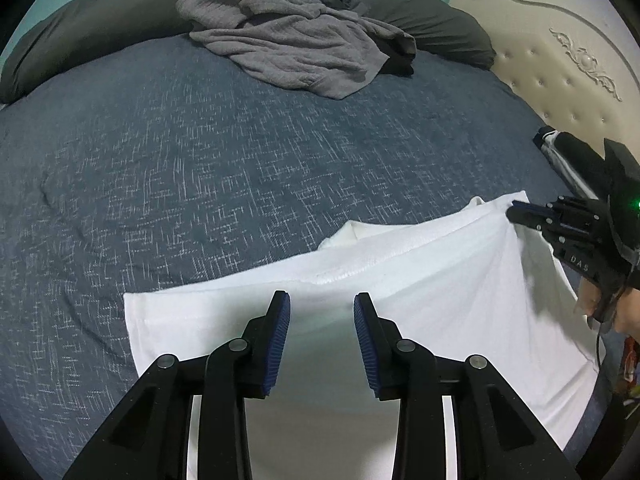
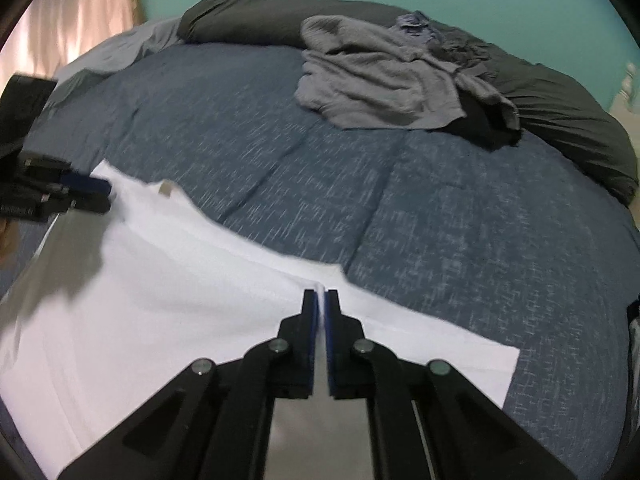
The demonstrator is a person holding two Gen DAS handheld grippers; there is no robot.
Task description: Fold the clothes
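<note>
While the white garment (image 1: 420, 288) lies on the blue bedspread (image 1: 200, 168) | we pinch its far hem in the right gripper (image 2: 322, 296) to lift a fold | left gripper (image 1: 322, 300) hovers spread, empty, ready for its corner.

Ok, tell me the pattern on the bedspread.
The bedspread is dark blue with fine white crosshatch flecks; clearest in the left wrist view.
</note>
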